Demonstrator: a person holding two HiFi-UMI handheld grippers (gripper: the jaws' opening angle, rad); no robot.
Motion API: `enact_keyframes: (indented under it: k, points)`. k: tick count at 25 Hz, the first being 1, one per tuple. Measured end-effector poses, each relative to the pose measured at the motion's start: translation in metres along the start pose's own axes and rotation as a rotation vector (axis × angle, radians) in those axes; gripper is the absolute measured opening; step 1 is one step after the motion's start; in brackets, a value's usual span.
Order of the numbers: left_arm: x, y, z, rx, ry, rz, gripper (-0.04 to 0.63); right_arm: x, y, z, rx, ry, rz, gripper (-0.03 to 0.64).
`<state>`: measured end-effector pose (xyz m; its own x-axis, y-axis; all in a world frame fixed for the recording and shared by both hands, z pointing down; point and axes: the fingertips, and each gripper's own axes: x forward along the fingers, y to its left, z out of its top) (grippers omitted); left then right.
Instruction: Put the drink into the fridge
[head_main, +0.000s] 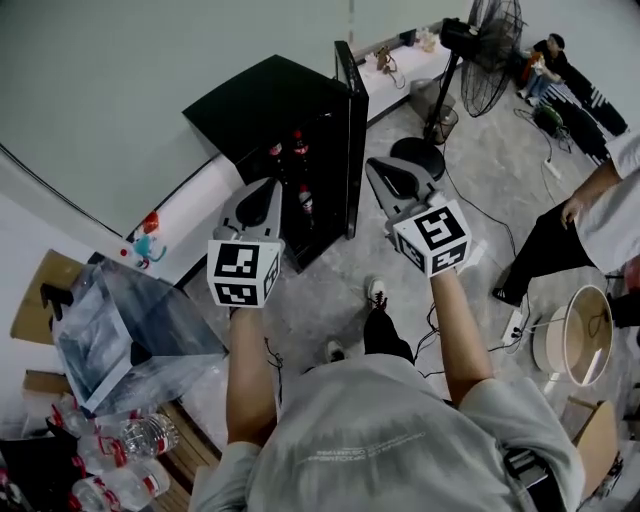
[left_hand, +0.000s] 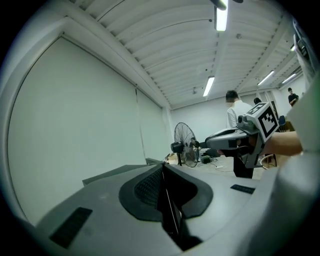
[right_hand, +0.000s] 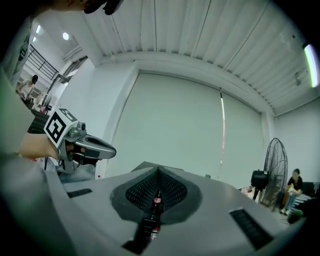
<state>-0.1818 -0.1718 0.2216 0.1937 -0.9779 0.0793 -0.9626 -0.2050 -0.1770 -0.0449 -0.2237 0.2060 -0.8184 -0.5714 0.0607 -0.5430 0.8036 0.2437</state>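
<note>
A black fridge stands ahead with its door swung open. Several cola bottles stand on its shelves. My left gripper hovers in front of the open compartment, jaws shut with nothing in them; in its own view the left gripper shows only a thin slit. My right gripper is held beside the door edge, also shut and empty. Through the narrow slit of the right gripper I see two cola bottles standing in the fridge beyond.
A clear plastic bag and several water bottles lie at the lower left. A standing fan is behind the fridge at the right. A person stands to the right, near a round white appliance and cables on the floor.
</note>
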Motion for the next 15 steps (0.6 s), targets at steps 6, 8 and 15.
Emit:
enact_keyframes:
  k: [6, 8, 15]
  points:
    - [-0.015, -0.005, 0.014, 0.003, -0.039, -0.016, 0.018, -0.013, 0.015, 0.014, -0.016, -0.007, 0.010, 0.002]
    - [-0.019, -0.008, 0.015, 0.004, -0.044, -0.022, 0.017, -0.016, 0.017, 0.014, -0.018, -0.005, 0.010, 0.002]
    - [-0.024, -0.014, 0.013, 0.011, -0.042, -0.041, 0.018, -0.019, 0.022, 0.016, -0.025, -0.004, 0.008, 0.000]
